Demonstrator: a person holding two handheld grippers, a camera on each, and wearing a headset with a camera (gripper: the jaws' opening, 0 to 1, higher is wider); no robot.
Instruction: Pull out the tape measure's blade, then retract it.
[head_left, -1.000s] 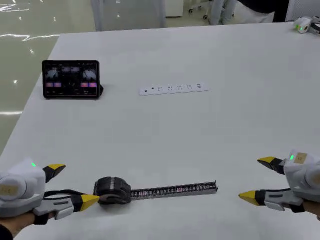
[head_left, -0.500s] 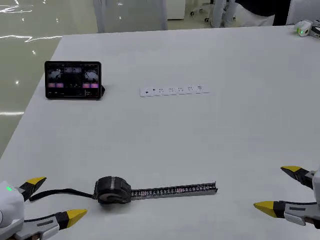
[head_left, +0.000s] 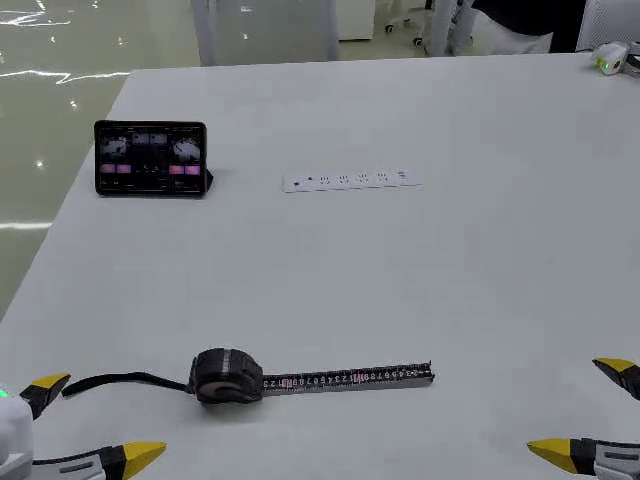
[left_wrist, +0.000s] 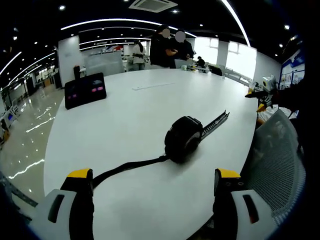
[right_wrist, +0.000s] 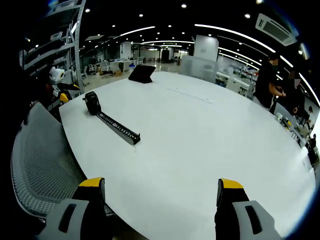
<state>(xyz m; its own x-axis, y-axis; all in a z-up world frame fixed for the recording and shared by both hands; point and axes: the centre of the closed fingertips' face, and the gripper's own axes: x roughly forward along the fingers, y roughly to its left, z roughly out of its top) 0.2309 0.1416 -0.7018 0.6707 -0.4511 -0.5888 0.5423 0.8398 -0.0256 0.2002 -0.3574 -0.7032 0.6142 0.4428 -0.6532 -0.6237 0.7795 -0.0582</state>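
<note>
White bench top (head_left: 420, 270) carries a round black tape measure (head_left: 225, 376) near its front edge, toward the left corner. Its thin marked metal blade (head_left: 350, 378) lies pulled out flat to the right; the numbers are too small to read. A thin black strap (head_left: 120, 380) trails left from the case, and I cannot tell if its end touches anything.

At the front left corner is the grey, yellow-tipped left gripper (head_left: 92, 420), partly cut off, with jaws wide apart and holding nothing. At the front right corner, the grey, yellow-tipped right gripper (head_left: 580, 410) is cut off too, and its jaws are wide apart and hold nothing.

A black flat tablet (head_left: 150, 158) stands near the left edge with a blurry screen. A long white power strip (head_left: 350, 180) lies mid-bench.
</note>
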